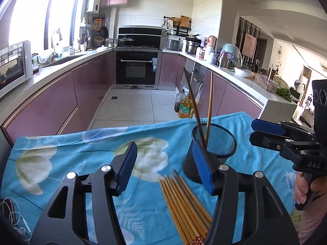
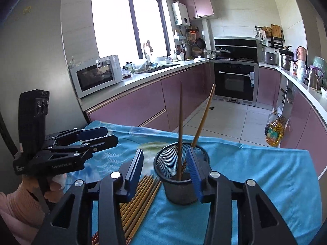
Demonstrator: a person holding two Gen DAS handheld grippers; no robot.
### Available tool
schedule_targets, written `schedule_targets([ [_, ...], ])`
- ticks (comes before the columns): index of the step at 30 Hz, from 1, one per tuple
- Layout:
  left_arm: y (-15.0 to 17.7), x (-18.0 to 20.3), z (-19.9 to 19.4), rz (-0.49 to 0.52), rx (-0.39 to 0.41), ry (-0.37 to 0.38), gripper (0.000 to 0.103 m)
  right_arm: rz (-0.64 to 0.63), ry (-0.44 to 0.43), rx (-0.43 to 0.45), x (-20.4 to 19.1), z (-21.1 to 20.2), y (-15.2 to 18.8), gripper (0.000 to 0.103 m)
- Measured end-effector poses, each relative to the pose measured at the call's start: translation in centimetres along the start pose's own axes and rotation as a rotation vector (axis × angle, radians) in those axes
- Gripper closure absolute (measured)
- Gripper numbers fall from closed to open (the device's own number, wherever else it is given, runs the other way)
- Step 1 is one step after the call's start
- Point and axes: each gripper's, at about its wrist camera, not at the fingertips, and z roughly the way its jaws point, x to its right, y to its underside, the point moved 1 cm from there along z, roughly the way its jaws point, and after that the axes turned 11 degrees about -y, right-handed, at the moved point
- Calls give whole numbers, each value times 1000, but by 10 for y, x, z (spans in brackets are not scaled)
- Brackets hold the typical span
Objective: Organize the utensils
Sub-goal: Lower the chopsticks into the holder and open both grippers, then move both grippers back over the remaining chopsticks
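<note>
A black mesh cup (image 1: 222, 143) (image 2: 179, 192) stands on the blue flowered cloth (image 1: 81, 163). Two chopsticks lean in it, a dark chopstick (image 1: 192, 98) (image 2: 180, 122) and a pale chopstick (image 1: 210, 102) (image 2: 204, 116). A bundle of several pale chopsticks (image 1: 184, 204) (image 2: 141, 200) lies flat on the cloth just left of the cup. My left gripper (image 1: 164, 144) (image 2: 112, 135) is open over the cloth, left of the cup, with nothing between its pads. My right gripper (image 2: 165, 149) (image 1: 252, 130) is open too, just short of the cup and holding nothing.
The cloth-covered table ends at its far edge (image 2: 245, 143), with tiled floor beyond. Oil bottles (image 1: 185, 106) stand on the floor by the pink cabinets. A phone with a white earphone cable (image 1: 12, 214) lies at the table's near left corner. A hand (image 1: 302, 189) grips the right tool.
</note>
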Motion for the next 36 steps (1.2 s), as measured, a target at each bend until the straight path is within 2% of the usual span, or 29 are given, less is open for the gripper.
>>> schedule_targets([
  [7,64,-6,0,33,-102,-33,45,62,-29,-142,-9,30,49,60],
  [10,85,-4,0,46,-130,-52,45,95,-17,-177,-8,39,63,60],
  [14,102,4,4,63,-176,-40,45,109,4,-207,-9,46,77,60],
  [21,120,11,9,79,-230,-24,45,127,23,-238,-13,54,92,60],
  [36,132,20,17,97,-292,-29,45,112,53,-269,-16,59,103,61],
])
